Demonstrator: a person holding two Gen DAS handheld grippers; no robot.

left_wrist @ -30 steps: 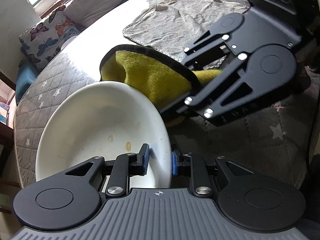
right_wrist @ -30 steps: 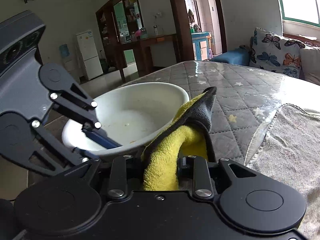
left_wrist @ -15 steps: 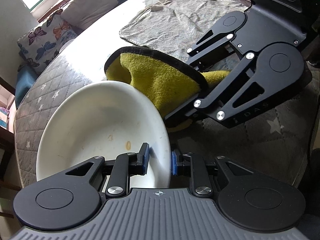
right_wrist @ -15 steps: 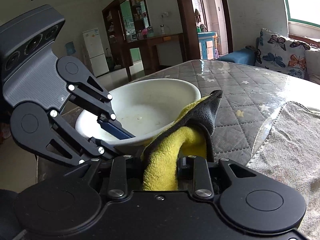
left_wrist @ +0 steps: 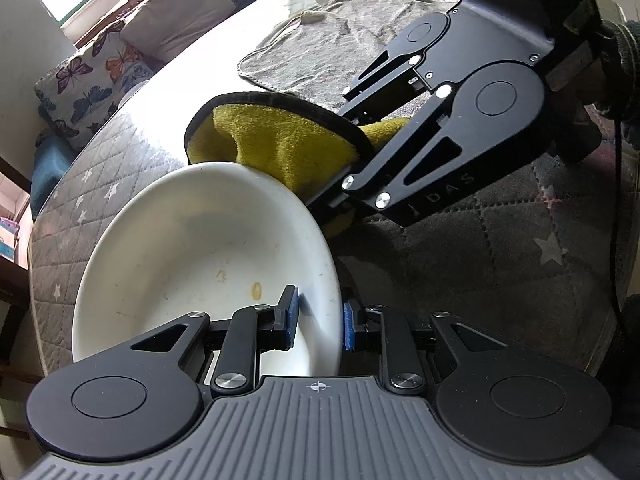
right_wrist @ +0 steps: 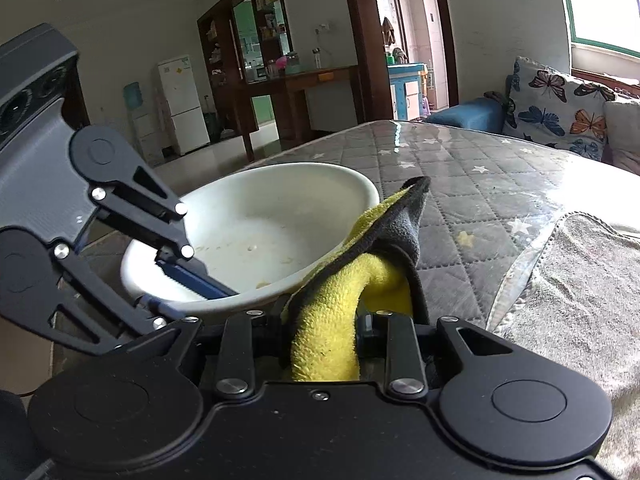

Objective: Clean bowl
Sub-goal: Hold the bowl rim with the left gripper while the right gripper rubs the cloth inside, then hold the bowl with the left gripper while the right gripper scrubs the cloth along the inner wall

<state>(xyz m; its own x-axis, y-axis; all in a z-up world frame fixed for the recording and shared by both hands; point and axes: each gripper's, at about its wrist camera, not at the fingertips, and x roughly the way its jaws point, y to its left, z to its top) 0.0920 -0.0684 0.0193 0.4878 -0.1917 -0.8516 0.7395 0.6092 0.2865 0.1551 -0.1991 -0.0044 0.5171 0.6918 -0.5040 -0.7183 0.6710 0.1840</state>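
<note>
My left tool [left_wrist: 318, 314] is clamped on the bowl [left_wrist: 192, 248] rim, my right tool [right_wrist: 320, 320] on the yellow cloth [right_wrist: 340, 320]. Wiping hasn't begun; next I'd bring the cloth down onto the stains inside.

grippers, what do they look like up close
Both are matte black linkage frames with round pivot discs and silver screws. The left gripper has blue pads and a ribbed grey body; the right gripper bears faint "DAS" lettering, a thin black cable and a dark knit sleeve behind.

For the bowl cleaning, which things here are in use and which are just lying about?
In use: white bowl, clamped at its rim by the left tongs; yellow cloth, held in the right tongs.

Lying about: grey towel, butterfly cushion, white cushion.
</note>
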